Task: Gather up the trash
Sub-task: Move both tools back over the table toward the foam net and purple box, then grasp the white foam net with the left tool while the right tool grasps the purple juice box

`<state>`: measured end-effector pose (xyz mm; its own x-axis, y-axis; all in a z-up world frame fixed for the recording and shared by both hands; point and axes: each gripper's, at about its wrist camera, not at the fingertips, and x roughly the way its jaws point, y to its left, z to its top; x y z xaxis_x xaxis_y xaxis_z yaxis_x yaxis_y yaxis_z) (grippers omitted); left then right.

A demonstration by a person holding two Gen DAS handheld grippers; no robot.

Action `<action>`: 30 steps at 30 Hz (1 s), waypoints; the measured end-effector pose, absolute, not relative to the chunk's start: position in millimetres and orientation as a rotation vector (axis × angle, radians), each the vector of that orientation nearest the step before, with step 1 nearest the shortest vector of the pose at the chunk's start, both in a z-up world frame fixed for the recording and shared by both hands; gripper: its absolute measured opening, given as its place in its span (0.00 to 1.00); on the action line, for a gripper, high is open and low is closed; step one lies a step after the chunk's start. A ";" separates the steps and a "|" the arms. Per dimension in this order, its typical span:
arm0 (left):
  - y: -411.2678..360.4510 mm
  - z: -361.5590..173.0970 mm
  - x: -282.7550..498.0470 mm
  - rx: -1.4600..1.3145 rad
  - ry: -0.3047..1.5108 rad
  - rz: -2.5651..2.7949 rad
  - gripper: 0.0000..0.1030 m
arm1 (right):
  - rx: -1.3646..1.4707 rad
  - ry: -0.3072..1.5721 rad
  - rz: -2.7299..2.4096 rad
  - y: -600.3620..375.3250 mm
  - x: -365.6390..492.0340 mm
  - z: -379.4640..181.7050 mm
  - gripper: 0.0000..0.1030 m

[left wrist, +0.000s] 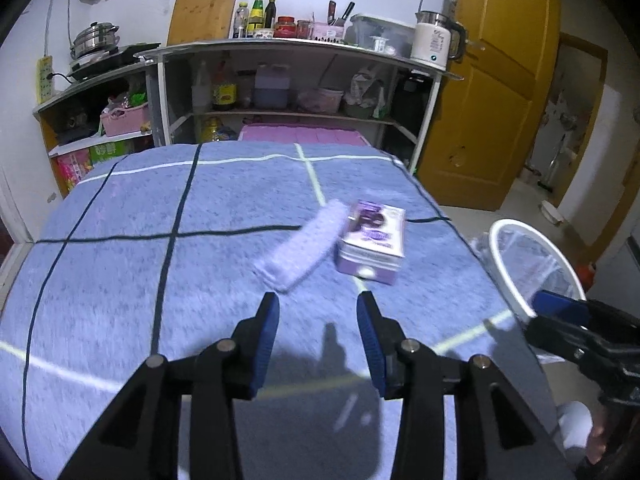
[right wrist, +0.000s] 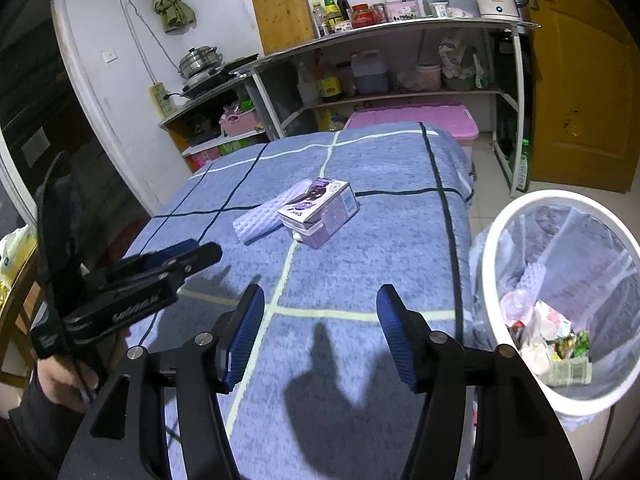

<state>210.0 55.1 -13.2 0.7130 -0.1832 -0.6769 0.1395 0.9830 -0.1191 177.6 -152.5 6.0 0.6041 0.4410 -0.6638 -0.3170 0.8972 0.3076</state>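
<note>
A purple carton point(left wrist: 372, 242) point(right wrist: 320, 210) lies on the blue checked blanket point(left wrist: 160, 280) point(right wrist: 360, 272), touching a pale purple foam strip point(left wrist: 302, 246) point(right wrist: 266, 218) on its left. My left gripper point(left wrist: 318, 308) is open over the blanket, just short of the strip and carton, nothing between its blue pads. It also shows at the left of the right wrist view as the left gripper point(right wrist: 196, 254). My right gripper point(right wrist: 320, 300) is open and empty, hovering nearer than the carton. A white bin point(right wrist: 560, 300) point(left wrist: 516, 264) with several pieces of trash stands right of the bed.
Metal shelves point(left wrist: 280, 92) point(right wrist: 400, 64) with bottles, a kettle and a cutting board stand beyond the blanket's far edge. A pink lidded box point(right wrist: 416, 120) sits under them. A yellow door point(left wrist: 500, 100) is at the right. A hand point(right wrist: 60, 376) holds the left gripper's handle.
</note>
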 end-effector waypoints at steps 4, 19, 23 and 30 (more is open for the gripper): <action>55.9 -20.2 235.6 -0.018 0.768 -0.178 0.41 | 0.164 0.822 0.441 -146.3 190.3 1.4 0.58; 49.5 -48.4 300.5 0.015 0.829 -0.235 0.42 | 0.166 0.848 0.431 -135.5 224.0 -9.3 0.58; 38.2 -47.1 300.3 0.030 0.824 -0.275 0.30 | 0.183 0.848 0.419 -141.4 225.8 -11.4 0.58; 18.3 -39.9 281.1 0.018 0.832 -0.387 0.24 | 0.204 0.840 0.394 -150.0 228.8 -8.7 0.58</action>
